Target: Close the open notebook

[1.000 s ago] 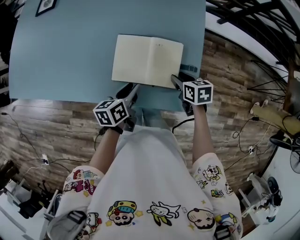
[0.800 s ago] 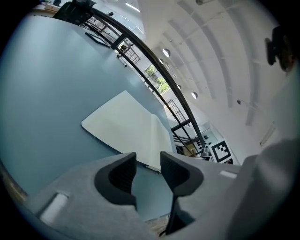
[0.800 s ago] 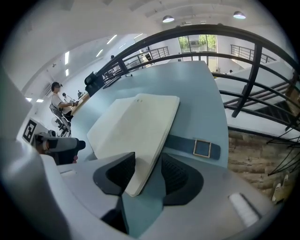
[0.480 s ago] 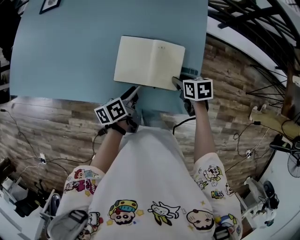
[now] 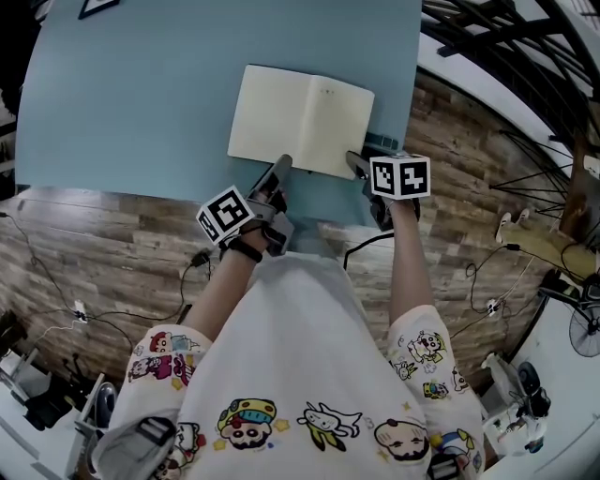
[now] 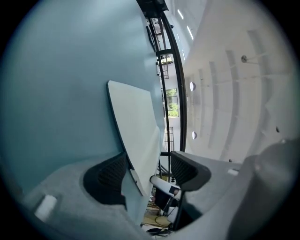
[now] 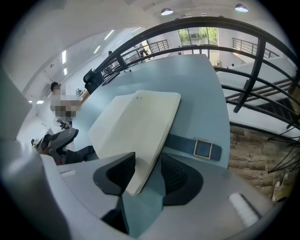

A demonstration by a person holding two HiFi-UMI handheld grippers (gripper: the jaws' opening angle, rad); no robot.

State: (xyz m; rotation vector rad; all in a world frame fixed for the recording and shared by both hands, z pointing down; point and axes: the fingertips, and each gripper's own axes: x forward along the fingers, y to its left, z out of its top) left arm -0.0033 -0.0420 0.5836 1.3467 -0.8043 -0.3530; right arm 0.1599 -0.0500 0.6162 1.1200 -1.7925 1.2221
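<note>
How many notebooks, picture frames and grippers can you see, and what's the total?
Notebook: 1
Picture frame: 1
Grippers: 2, left gripper and right gripper
Total: 4

Head view steeply downward; both gripper views low and close; notebook [image 5: 300, 120] in all.

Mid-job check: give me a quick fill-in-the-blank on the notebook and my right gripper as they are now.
1. With both pages showing, the notebook on the blue table is ___, not closed.
2. The right gripper has its jaws apart around the notebook's near right ___.
3. The strap beside the notebook carries a square ___.
Missing words: open; corner; buckle.
</note>
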